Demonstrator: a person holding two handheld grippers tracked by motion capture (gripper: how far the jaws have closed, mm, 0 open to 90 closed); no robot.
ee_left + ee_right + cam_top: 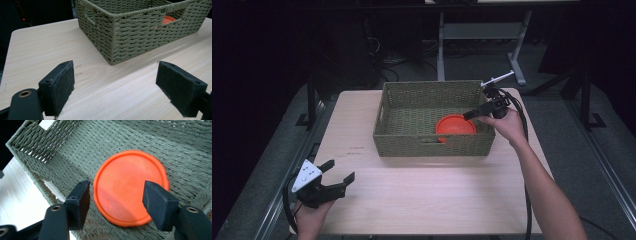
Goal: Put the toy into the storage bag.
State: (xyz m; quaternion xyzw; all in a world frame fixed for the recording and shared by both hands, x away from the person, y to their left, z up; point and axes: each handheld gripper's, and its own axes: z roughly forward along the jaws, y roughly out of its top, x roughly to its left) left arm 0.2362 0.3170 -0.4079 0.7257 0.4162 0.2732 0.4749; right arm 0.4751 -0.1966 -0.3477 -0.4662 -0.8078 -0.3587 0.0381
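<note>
Overhead, the basket (432, 142) half-hides the orange lid (455, 125); right tool (116, 200) view bares it.

A pale wood-grain table (422, 195) is being lit from above, while the room behind is being left dark. Grey carpet (482, 65) and a white desk frame (477, 32) are being shown beyond.

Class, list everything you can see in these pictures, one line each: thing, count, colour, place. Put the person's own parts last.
Table: one, light wood, centre of the high view.
Basket: one, grey-green woven, on the table's far half.
Disc: one, orange, flat on the basket floor, near its right end.
Left gripper: one, black, open, above the table's near left corner.
Right gripper: one, black, open, above the disc.
Hands: two, left, right.
</note>
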